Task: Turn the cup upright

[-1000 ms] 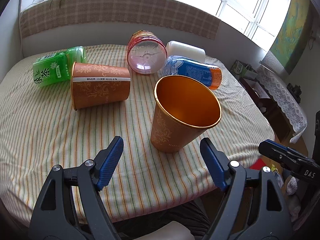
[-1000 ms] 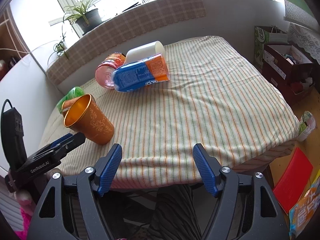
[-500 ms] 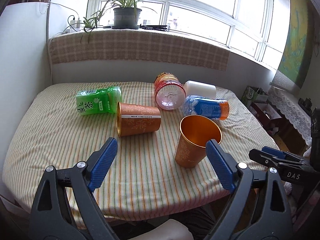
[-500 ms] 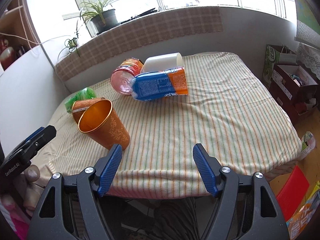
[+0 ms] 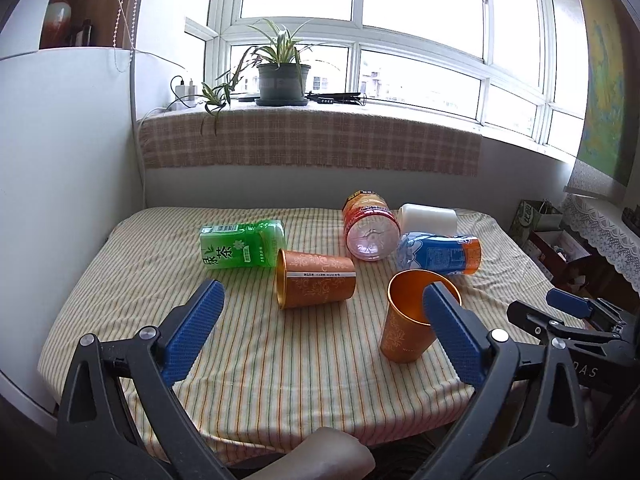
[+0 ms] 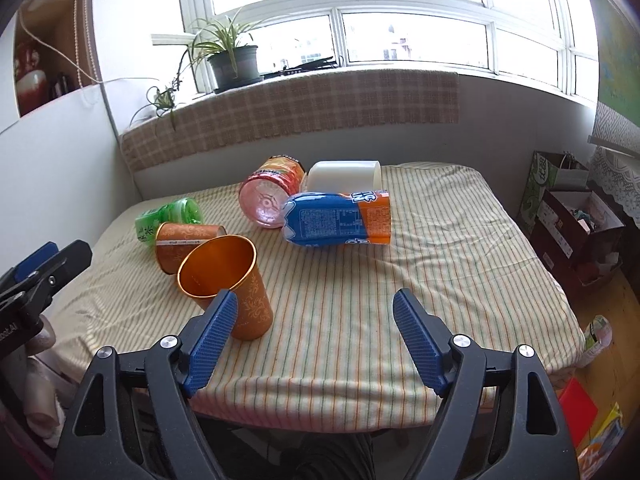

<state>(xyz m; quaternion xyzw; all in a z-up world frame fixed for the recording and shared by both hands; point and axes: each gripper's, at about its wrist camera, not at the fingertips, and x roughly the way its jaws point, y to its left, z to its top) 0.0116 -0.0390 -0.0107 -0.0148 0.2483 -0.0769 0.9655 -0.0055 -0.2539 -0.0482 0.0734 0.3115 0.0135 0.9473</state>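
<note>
An orange metal cup point(image 5: 404, 322) stands upright near the table's front edge, mouth up; it also shows in the right wrist view point(image 6: 224, 280). A second orange cup point(image 5: 316, 278) lies on its side behind it, seen in the right wrist view too point(image 6: 182, 246). My left gripper point(image 5: 320, 316) is open and empty, held back from the table; its right finger overlaps the upright cup in view. My right gripper point(image 6: 314, 328) is open and empty, to the right of the upright cup.
On the striped tablecloth point(image 5: 280, 360) lie a green tea bottle point(image 5: 240, 246), a red-pink bottle point(image 5: 370, 228), a white cup point(image 5: 428, 218) and a blue-orange bottle point(image 5: 440, 254). Boxes and bags stand on the floor at right point(image 6: 576, 220). A windowsill with a plant point(image 5: 280, 76) is behind.
Both grippers have pulled back and up from the table, so the cups look smaller and farther. The upright cup stands free where it was.
</note>
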